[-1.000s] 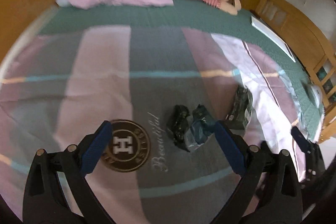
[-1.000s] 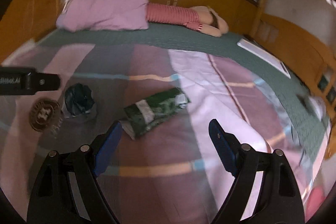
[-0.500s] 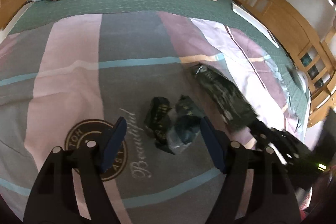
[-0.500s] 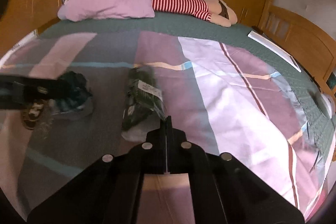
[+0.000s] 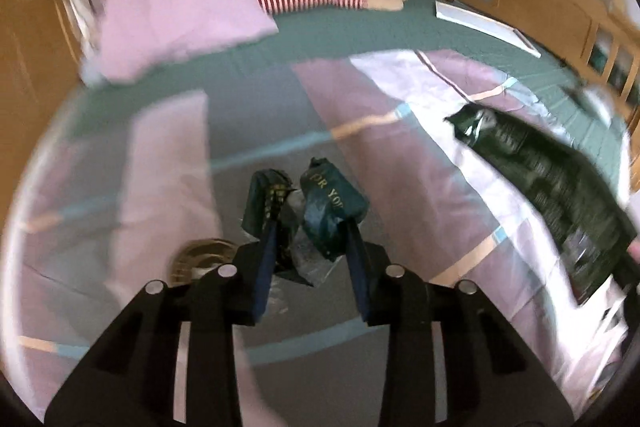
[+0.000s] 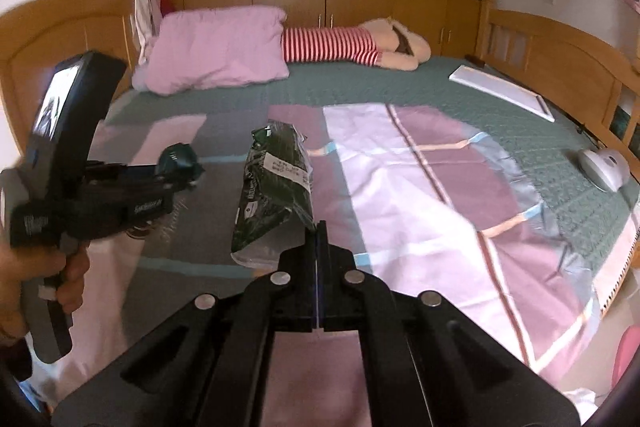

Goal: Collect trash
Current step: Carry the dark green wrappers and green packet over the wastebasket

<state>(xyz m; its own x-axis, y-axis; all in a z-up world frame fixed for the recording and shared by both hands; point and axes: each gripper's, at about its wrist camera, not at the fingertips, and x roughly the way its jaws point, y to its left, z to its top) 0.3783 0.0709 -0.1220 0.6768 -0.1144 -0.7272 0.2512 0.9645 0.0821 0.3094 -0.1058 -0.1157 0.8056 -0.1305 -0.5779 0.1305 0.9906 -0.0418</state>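
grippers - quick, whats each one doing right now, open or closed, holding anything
Left gripper: shut on the crumpled teal bag.
Right gripper: shut on the edge of the green snack packet.

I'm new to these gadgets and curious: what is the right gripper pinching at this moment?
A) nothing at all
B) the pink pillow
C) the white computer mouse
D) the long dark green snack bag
D: the right gripper is shut on the near corner of the long dark green snack bag, which looks raised off the bedspread.

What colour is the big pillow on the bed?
The pillow is pink, clearest in the right wrist view.
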